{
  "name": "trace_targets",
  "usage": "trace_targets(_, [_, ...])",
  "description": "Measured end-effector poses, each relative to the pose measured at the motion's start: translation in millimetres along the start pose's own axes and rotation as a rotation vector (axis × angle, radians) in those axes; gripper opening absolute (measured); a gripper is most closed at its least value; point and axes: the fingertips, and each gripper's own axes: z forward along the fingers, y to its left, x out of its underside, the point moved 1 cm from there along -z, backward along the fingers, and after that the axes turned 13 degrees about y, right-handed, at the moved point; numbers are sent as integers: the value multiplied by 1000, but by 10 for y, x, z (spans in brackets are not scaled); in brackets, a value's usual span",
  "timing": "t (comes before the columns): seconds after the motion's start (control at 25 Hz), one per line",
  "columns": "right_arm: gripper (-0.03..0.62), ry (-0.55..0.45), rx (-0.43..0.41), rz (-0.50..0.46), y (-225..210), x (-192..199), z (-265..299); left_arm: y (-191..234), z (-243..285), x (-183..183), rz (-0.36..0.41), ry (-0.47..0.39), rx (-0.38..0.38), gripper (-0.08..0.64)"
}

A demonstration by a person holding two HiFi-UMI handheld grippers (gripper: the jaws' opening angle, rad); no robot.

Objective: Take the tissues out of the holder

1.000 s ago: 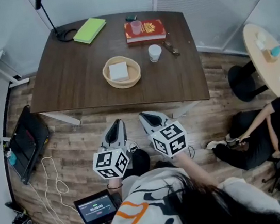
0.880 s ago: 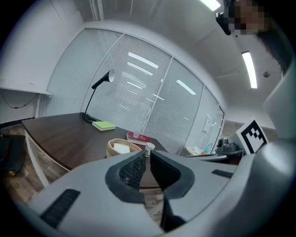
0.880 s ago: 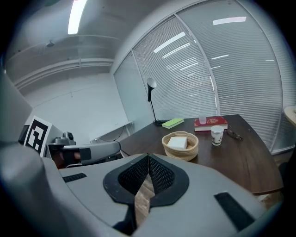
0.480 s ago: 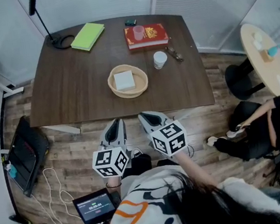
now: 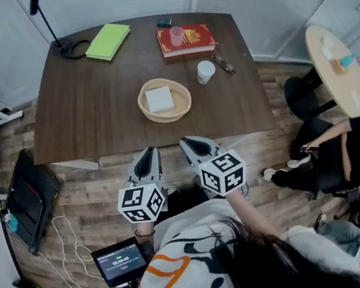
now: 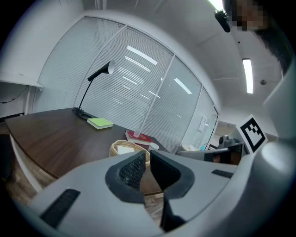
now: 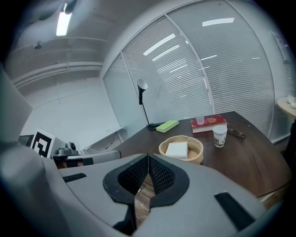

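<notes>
Head view: holder (image 5: 183,104), a woven basket, sits mid-worktop (image 5: 95,112). The tissues (image 5: 159,99) lie flat inside it as a white square stack.

Both tools are at 6 o'clock from the holder, off the worktop's near edge and well apart from it. Left hand-held gripper (image 5: 148,155): jaws look pressed together, though its own view is skewed; nothing between them. Right hand-held gripper (image 5: 189,144): jaws pressed together, empty.

Paper cup (image 5: 205,71) at 2 o'clock from the holder, red book (image 5: 186,40) at 1 o'clock, green notebook (image 5: 107,41) at 11 o'clock.
</notes>
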Motion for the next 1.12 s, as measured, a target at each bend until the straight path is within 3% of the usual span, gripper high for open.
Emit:
trace_targets(0.44, [12, 19, -37, 61, -105, 2, 211, 113, 70, 45, -12, 25, -33, 31])
trace_targets(0.84, [14, 58, -47, 178, -584, -153, 512, 187, 432, -188, -12, 31, -39, 31])
trace_targets(1.12, [15, 99, -59, 161, -756, -327, 743, 253, 709, -381, -19, 36, -38, 31])
